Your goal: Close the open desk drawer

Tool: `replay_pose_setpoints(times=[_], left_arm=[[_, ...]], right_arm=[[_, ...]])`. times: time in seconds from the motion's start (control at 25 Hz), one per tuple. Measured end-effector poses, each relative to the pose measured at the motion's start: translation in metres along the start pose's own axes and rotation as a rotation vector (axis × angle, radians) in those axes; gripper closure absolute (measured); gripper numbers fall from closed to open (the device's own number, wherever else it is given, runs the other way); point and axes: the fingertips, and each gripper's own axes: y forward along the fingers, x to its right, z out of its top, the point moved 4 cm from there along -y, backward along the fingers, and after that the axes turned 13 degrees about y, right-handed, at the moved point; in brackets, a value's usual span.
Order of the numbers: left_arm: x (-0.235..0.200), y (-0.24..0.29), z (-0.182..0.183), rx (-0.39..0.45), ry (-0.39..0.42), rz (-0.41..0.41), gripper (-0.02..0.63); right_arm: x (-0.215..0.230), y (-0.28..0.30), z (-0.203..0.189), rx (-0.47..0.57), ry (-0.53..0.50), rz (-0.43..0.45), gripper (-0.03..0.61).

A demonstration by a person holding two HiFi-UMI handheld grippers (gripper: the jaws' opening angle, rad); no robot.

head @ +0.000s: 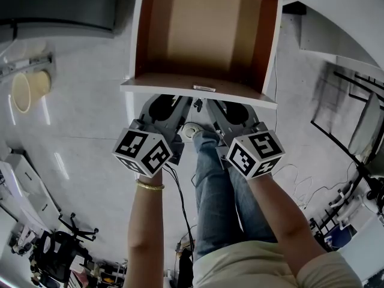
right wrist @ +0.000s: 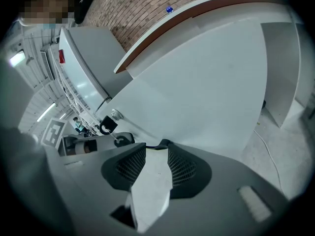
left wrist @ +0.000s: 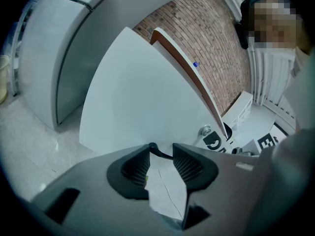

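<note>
The desk drawer [head: 198,90] stands pulled out, its brown inside [head: 204,29] empty and its white front panel toward me. My left gripper [head: 174,107] and right gripper [head: 221,110] sit side by side just below that front panel, tips right up at it. In the left gripper view the white drawer front [left wrist: 142,92] fills the frame beyond my left gripper [left wrist: 161,154], whose jaws stand apart with nothing between them. In the right gripper view my right gripper [right wrist: 156,151] is likewise open and empty before the panel [right wrist: 197,92]. A small metal knob [left wrist: 205,130] sits on the panel between the grippers.
A grey cabinet [head: 60,5] stands left of the drawer and a pale round bin [head: 24,89] sits on the floor. The person's legs [head: 210,185] and a cable [head: 180,197] are below the grippers. A black rack [head: 354,119] stands right and a chair [head: 60,245] lower left.
</note>
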Motion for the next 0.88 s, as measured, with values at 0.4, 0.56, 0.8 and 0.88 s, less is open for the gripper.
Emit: replay_pose_setpoints(times=[0.4,0.56,0.8,0.88], left_arm=[[0.007,-0.001,0.011,0.026,-0.006,-0.020,0.469],[0.010,0.002,0.020,0.047,-0.009,-0.027,0.469],[0.009,0.013,0.031,0.070,-0.007,-0.025,0.468],[0.007,0.014,0.034,0.075,-0.009,-0.024,0.468]], right_arm=[[-0.005,-0.007,0.011,0.013,-0.001,0.006,0.431],[-0.007,-0.008,0.021,0.029,-0.006,0.013,0.431],[-0.006,-0.003,0.038,0.048,-0.024,0.021,0.430],[-0.006,-0.001,0.040,0.051,-0.023,0.023,0.430]])
